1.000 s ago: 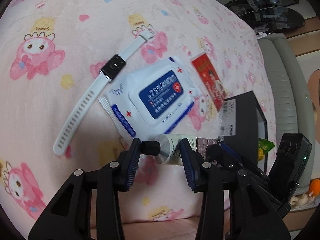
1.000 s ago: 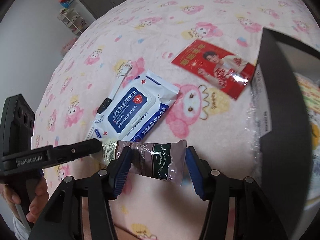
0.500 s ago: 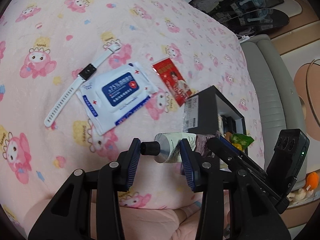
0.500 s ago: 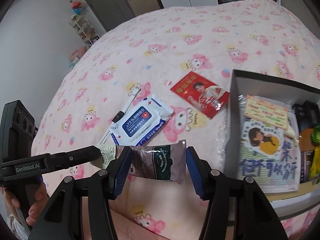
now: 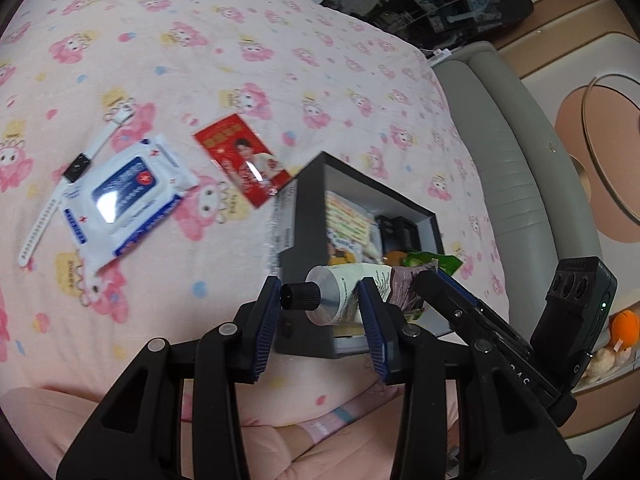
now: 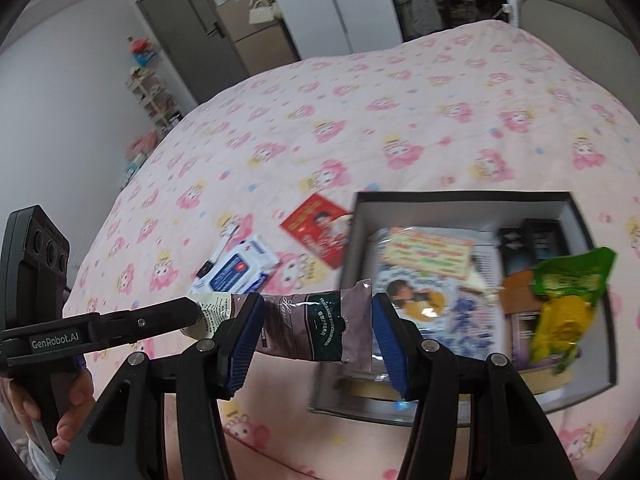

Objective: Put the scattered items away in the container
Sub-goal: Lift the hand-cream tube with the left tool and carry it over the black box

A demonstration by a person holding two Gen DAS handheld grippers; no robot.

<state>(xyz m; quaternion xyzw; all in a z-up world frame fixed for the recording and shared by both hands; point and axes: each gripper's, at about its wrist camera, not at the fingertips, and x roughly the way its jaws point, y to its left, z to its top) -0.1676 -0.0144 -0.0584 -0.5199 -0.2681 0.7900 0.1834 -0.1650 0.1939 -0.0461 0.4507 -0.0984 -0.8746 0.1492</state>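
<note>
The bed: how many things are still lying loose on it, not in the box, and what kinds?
White watch: 1
Wet wipes pack: 1
Red card: 1
Total: 3

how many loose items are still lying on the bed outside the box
3: the white watch at far left, the wipes pack overlapping its strap, and the red card between the pack and the box. Anything behind the box would be hidden.

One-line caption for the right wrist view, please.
Right hand-held gripper and left hand-held gripper hold a hand-cream tube at opposite ends beside the open black box.
</note>
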